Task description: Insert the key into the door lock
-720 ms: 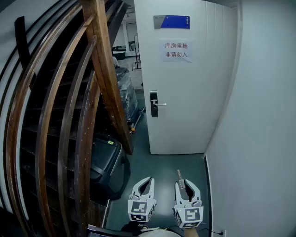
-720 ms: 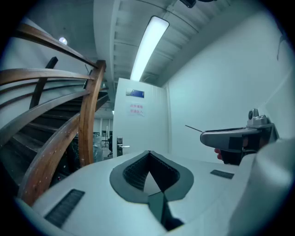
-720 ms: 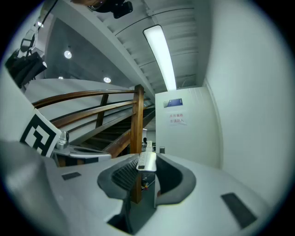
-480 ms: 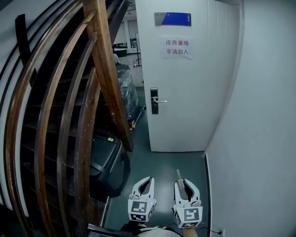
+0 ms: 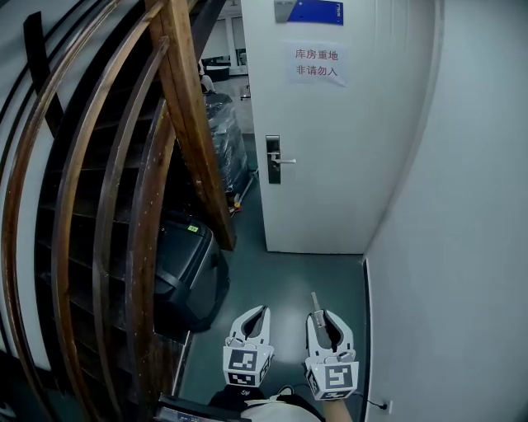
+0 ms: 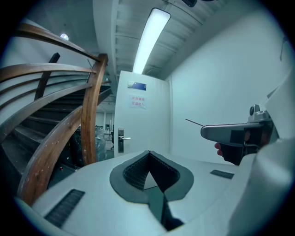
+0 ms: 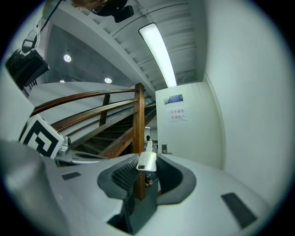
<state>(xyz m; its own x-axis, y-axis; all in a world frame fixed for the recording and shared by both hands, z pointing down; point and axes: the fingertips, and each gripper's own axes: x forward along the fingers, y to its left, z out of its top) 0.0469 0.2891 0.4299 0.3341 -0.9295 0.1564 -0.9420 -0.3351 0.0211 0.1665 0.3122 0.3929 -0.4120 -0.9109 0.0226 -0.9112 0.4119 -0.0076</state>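
The white door (image 5: 330, 165) stands ahead, with a dark lock plate (image 5: 273, 159) and a silver handle (image 5: 285, 161) at its left edge. The lock (image 6: 120, 137) shows small and far off in the left gripper view, and the lock (image 7: 164, 148) is just as distant in the right gripper view. My right gripper (image 5: 327, 318) is shut on the key (image 7: 147, 160), whose blade (image 5: 314, 301) points toward the door. To its left, my left gripper (image 5: 250, 316) is shut with nothing in it. Both grippers hover low over the floor, well short of the door.
A curved wooden stair railing (image 5: 177, 124) fills the left side, with a black case (image 5: 186, 268) at its foot. A white wall (image 5: 445, 247) closes the right side. The door carries a paper notice (image 5: 317, 64) and a blue plate (image 5: 313, 10). Wrapped goods (image 5: 224, 140) stand beyond the doorway gap.
The door and lock sit a little higher in the head view than before. Both grippers stay side by side, and the right one keeps the key.
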